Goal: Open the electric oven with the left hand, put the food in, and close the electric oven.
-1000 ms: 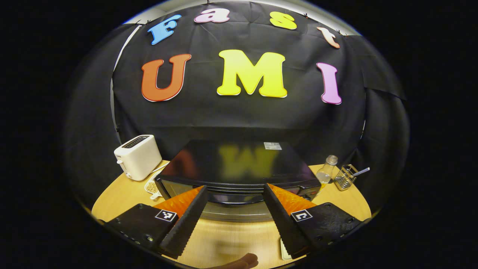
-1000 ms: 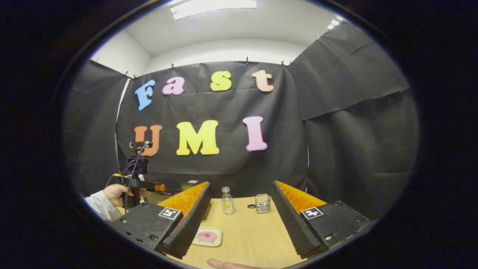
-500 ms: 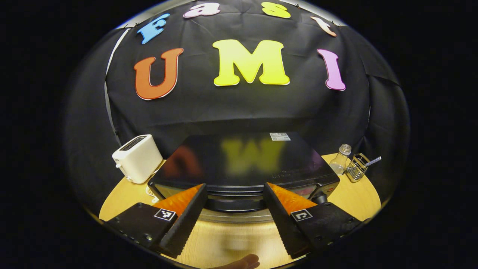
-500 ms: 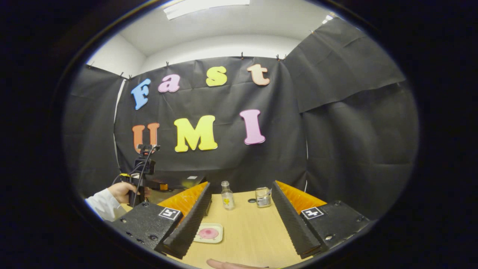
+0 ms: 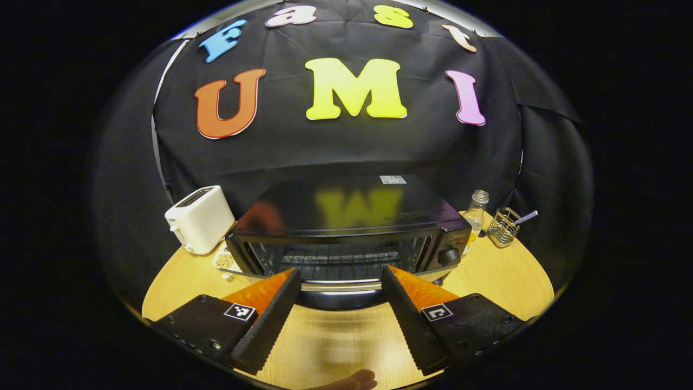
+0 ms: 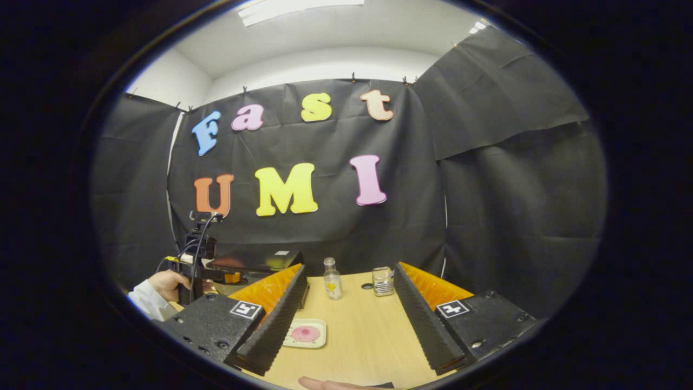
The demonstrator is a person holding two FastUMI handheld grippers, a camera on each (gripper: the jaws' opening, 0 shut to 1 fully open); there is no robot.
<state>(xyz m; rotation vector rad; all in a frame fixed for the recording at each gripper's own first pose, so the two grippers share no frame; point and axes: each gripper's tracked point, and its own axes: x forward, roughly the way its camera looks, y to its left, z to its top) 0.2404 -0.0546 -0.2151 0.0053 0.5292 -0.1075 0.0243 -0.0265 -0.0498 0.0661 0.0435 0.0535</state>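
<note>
left claw [image 5: 340, 303] wide open, gripping nothing, right at oven [image 5: 346, 227] door handle, door partly down | right claw [image 6: 349, 314] wide open, empty, above desk [image 6: 368, 336] | food plate [image 6: 306, 333] near its left finger

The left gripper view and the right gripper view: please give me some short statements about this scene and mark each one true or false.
1. The oven door is hanging open, with the wire rack visible inside. True.
2. The white toaster stands on top of the oven. False: it stands on the table beside it.
3. The plate of food is on the table. True.
4. The right gripper is shut on the glass bottle. False: it is open, and the bottle stands farther back.
</note>
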